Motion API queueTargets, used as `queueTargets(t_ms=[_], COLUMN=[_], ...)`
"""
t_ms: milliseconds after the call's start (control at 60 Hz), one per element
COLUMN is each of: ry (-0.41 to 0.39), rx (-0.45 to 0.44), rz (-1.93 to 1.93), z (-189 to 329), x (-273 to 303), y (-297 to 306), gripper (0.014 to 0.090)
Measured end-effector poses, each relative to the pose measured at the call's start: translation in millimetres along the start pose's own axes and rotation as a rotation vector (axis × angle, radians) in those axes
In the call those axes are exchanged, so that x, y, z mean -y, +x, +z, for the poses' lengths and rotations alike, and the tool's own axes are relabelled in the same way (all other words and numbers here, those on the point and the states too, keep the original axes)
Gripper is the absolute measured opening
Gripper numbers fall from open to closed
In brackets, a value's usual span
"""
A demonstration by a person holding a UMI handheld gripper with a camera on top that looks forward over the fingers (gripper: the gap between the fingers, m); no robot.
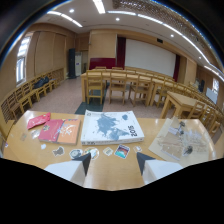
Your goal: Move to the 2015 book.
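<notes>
Wooden table (115,172) in a big lecture room, gripper (113,159) low over the near edge, fingers spread apart with bare tabletop between, pinching nothing. Just ahead of fingertips (85,159): row of small stickers or cards (121,150) scattered along the near part of the table. Beyond that row, dead ahead and slightly toward the right finger: 2015 book (111,127), large white cover with a grey blotchy graphic, lying flat, "2015" readable near its right edge. Not touching the gripper, short gap left to close. Beside the book on its left: orange booklet (68,131), then red booklet (50,130), then a red pouch-like item (38,120) toward the far left corner. Right of the book, well apart: pale printed sheet (179,141) with dark sketches, lying flat. Past the far edge: rows of wooden desks and chairs (125,85), white projection screen (149,56) on the back wall, strip lights overhead. Handling judgement: book looks thick-ish, stiff enough as a block, moderately heavy, glossy cover probably slippery; lying flat so no face grab, best purchase likely at the near edge or a near corner, jaws straddling the thickness. Task only asks for an approach, so forward move with a slight rightward bias should do; risk is sweeping the small cards on the way.
</notes>
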Motion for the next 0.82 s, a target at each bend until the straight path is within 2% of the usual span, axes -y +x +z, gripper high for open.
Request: queueTargets(t_ms=[150, 300, 817], ry=[-0.007, -0.030, -0.050], rx=[0.009, 0.014, 0.030], rz=[0.014, 0.022, 0.003], z=[56.1, 88.0, 97.0], x=[8.6, 5.7, 0.2], y=[4.4, 6.4, 5.7], gripper=[0.0861, 0.0864, 0.0858])
